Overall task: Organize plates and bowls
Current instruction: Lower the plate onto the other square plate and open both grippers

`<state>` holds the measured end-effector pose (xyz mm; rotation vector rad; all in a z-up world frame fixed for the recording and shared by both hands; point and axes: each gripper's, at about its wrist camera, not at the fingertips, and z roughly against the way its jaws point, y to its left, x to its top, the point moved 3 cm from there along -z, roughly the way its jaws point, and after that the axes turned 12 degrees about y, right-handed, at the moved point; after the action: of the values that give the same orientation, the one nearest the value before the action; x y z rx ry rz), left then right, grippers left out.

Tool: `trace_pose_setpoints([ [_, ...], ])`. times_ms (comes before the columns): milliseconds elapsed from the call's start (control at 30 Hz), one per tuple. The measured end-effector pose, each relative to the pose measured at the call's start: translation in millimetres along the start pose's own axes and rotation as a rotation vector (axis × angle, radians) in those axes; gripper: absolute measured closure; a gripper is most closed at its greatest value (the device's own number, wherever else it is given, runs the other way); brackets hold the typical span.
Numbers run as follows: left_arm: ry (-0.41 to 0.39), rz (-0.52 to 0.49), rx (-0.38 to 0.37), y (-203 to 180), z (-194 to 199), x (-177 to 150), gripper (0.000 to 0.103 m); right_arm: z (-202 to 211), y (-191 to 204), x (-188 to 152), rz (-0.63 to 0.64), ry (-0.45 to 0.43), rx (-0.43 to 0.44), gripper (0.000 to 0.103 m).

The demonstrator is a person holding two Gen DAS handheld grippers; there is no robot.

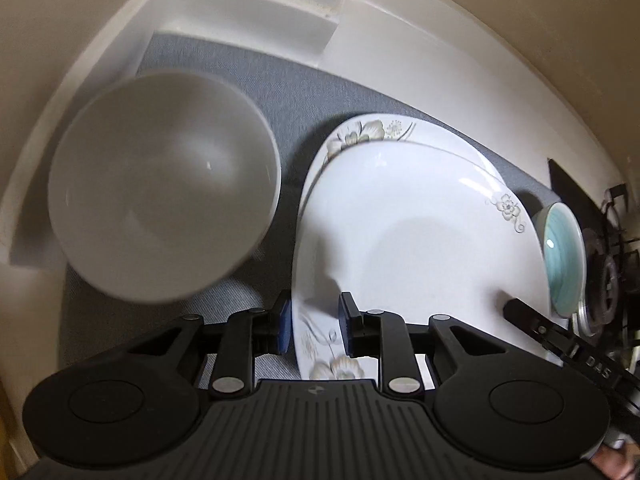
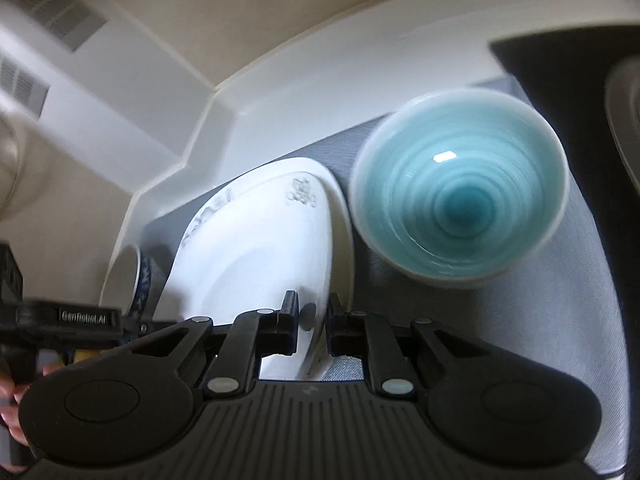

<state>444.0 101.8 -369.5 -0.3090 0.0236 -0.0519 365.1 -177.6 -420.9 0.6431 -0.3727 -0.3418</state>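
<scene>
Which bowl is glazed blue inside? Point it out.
The blue-glazed bowl, right of the stacked floral plates, has turquoise rings inside. The other bowl, left of the plates, is plain white inside.

The left gripper (image 1: 313,326) is closed on the near rim of the top plate (image 1: 420,240). The right gripper (image 2: 313,322) clamps the plate's opposite rim, and a hand (image 2: 12,400) shows at its left.

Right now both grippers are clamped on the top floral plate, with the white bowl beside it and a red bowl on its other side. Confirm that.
Wrong colour: the left wrist view shows a turquoise bowl, not a red one. The rest stands.
</scene>
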Motion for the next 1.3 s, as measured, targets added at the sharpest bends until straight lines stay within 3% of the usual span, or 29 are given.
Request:
trace_pose_setpoints([
  [233,0.026,0.038,-0.116,15,11,-30,0.077,-1,6,-4,0.040,-0.014,-0.027,0.088],
  [300,0.020,0.036,-0.099,16,9,-38,0.077,-1,12,-6,0.083,-0.012,-0.045,0.085],
  [400,-0.030,0.024,-0.113,16,13,-44,0.086,0,16,-8,0.115,-0.004,-0.048,0.081],
  [467,-0.048,0.022,-0.088,13,15,-47,0.086,1,17,-9,0.114,0.005,-0.043,0.080],
  [600,-0.053,0.056,-0.076,11,17,-46,0.086,1,24,-12,0.152,0.010,-0.058,0.069],
  [800,-0.055,0.097,-0.077,17,25,-49,0.090,5,22,-13,0.091,0.018,-0.037,0.062],
  [900,-0.065,0.088,-0.069,17,29,-49,0.090,9,28,-15,0.082,0.068,-0.027,0.051],
  [1033,-0.059,0.092,-0.085,18,31,-46,0.092,12,37,-21,0.138,0.110,-0.088,0.045],
  [1300,-0.074,0.044,-0.092,4,35,-44,0.094,14,39,-21,0.211,0.117,-0.158,0.052],
])
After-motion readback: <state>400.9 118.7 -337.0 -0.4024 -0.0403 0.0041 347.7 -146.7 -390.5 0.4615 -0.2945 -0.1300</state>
